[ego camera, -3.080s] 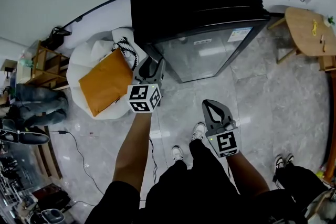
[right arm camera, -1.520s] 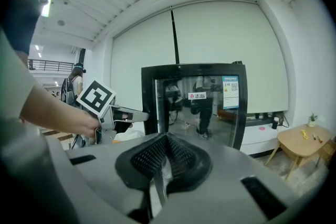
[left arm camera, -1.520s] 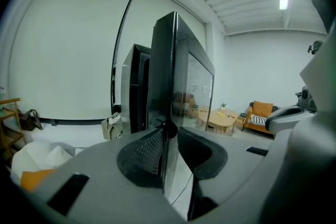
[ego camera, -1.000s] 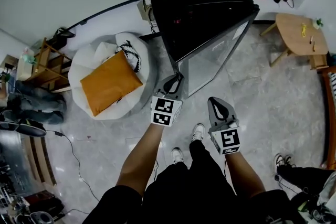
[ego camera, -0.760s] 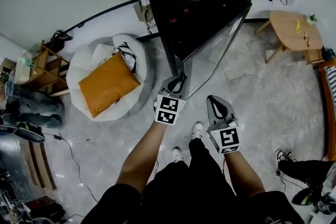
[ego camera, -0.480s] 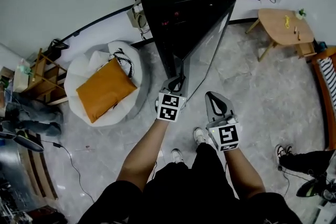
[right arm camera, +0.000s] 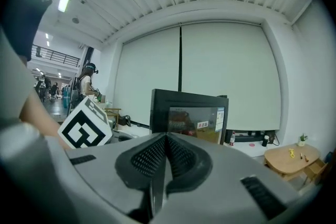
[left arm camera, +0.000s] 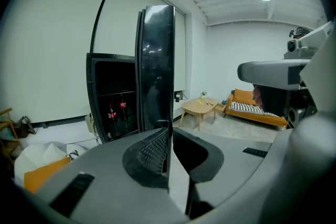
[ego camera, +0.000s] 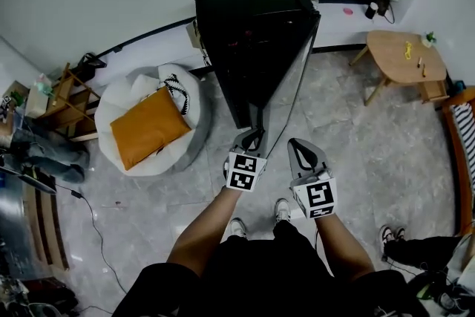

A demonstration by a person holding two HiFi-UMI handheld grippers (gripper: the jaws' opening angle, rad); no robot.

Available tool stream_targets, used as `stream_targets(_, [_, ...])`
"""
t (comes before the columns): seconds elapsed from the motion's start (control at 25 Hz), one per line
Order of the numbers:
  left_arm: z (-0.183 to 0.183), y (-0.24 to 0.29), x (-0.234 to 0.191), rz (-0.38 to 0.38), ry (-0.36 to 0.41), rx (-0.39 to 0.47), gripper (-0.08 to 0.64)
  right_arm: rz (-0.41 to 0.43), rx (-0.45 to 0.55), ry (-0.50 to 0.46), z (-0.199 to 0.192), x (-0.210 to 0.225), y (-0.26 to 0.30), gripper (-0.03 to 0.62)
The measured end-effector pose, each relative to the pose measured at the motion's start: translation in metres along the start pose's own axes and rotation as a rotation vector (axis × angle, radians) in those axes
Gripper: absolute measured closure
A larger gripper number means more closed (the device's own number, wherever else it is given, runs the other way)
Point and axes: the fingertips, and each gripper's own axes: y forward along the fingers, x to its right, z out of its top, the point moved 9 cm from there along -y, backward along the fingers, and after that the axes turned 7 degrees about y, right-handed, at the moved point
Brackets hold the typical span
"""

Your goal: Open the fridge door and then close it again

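The black fridge (ego camera: 249, 26) stands against the back wall. Its glass door (ego camera: 293, 78) is swung out toward me, and the left gripper view shows the door (left arm camera: 157, 65) edge-on beside the open cabinet with red bottles (left arm camera: 111, 113). My left gripper (ego camera: 253, 137) is shut on the door's free edge, which runs between its mesh pads (left arm camera: 152, 149). My right gripper (ego camera: 300, 152) hangs just right of it, shut with nothing in it and touching nothing. In the right gripper view the pads (right arm camera: 178, 152) meet, and the fridge (right arm camera: 189, 113) lies ahead.
A white beanbag with an orange cushion (ego camera: 148, 126) lies left of the fridge, and a wooden shelf (ego camera: 63, 96) stands farther left. A round wooden table (ego camera: 404, 56) stands at the right, with an orange sofa (ego camera: 464, 137) beyond. Another person's feet (ego camera: 393, 237) are at the lower right.
The fridge door was nearly closed in the earliest frame and has swung wide open, my left gripper travelling with its edge. The right gripper has stayed alongside, slightly higher.
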Motion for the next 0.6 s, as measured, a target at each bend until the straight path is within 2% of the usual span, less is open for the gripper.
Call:
stream_targets(0.24, [0.002,0.004,0.046,0.025,0.012,0.012,0.514,0.025,0.011,0.102,-0.003,0.036,-0.014,0.572])
stream_targets(0.44, [0.004,0.005,0.079,0.006,0.012,0.022,0.514,0.029,-0.001,0.083,-0.013,0.049,-0.03,0.572])
stream_targets(0.6, [0.007,0.011,0.101,-0.042,0.015,0.023,0.514,0.016,-0.013,0.053,-0.016,0.062,-0.037,0.572])
